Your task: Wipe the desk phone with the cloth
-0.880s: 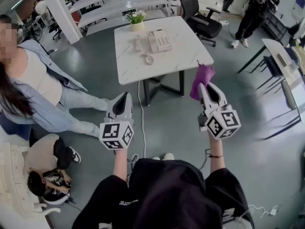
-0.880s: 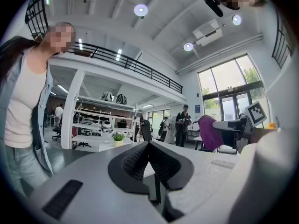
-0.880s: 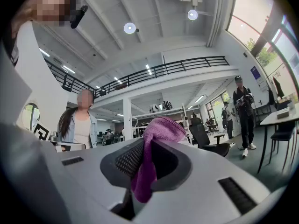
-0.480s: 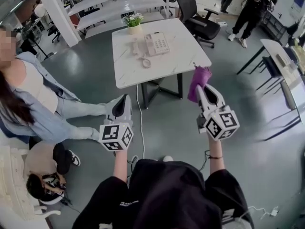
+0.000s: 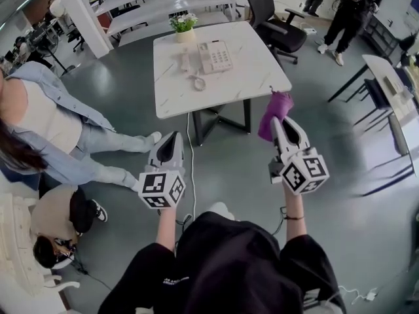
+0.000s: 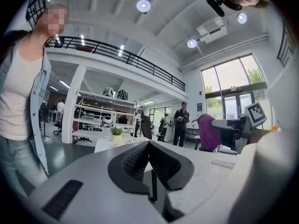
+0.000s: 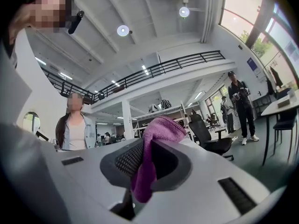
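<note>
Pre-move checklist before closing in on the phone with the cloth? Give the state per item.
1. Cloth gripped: ok, right claw shut on it.
2. Left claw free: ok, jaws together, nothing between them.
3. Desk phone located: ok, on the white table near the potted plant.
4. Phone within reach: not ok, both claws are over the floor, short of the table.
5. Route to the table: likely ok; a person's legs lie at left.

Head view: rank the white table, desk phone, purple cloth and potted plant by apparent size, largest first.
1. white table
2. purple cloth and desk phone look about alike; the cloth is nearer the camera, so no ranking between them
3. potted plant
</note>
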`<state>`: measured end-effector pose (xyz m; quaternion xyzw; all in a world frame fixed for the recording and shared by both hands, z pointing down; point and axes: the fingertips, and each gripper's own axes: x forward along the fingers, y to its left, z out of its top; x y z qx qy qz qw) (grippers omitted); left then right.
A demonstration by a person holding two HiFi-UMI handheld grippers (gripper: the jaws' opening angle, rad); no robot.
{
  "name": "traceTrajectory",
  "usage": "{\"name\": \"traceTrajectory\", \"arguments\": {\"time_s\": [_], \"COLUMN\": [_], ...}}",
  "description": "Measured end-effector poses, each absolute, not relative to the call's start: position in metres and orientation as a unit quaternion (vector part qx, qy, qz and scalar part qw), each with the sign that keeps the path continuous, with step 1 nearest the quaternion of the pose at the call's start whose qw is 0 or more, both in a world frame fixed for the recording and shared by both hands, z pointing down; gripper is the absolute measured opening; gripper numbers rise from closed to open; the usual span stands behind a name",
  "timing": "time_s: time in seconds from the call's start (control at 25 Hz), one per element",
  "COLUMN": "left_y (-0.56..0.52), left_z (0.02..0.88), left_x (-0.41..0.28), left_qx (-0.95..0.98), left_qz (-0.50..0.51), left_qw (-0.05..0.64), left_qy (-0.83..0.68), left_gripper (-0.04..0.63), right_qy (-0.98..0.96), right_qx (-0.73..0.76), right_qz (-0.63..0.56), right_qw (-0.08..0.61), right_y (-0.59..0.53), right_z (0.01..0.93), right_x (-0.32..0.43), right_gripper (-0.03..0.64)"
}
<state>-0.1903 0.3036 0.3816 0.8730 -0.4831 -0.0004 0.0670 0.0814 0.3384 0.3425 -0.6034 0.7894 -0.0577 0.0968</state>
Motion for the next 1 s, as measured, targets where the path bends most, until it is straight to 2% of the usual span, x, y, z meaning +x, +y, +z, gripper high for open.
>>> {"name": "traceTrajectory", "arguments": {"time_s": [0.48,1.0], "left_y": [0.270,0.165], "left_z": [0.385,0.395], "left_x": [-0.186,-0.161], "left_qx": [0.862,0.865], "left_qz": [0.006,0.009], "left_qw": [0.072,0.085], "left_qy": [-0.501,-0.495], "left_gripper": [-0.002,-0.002], "right_qy": [0.802,0.800], "right_qx": [-0.587,-0.589], "right_qz": [-0.067,-0.077], "right_qw": [0.088,0.083], "right_y": [0.295,0.189], "right_z": [0.353,0.360], "right_x": [0.085,0.102], "right_gripper": [0.034,0.034]}}
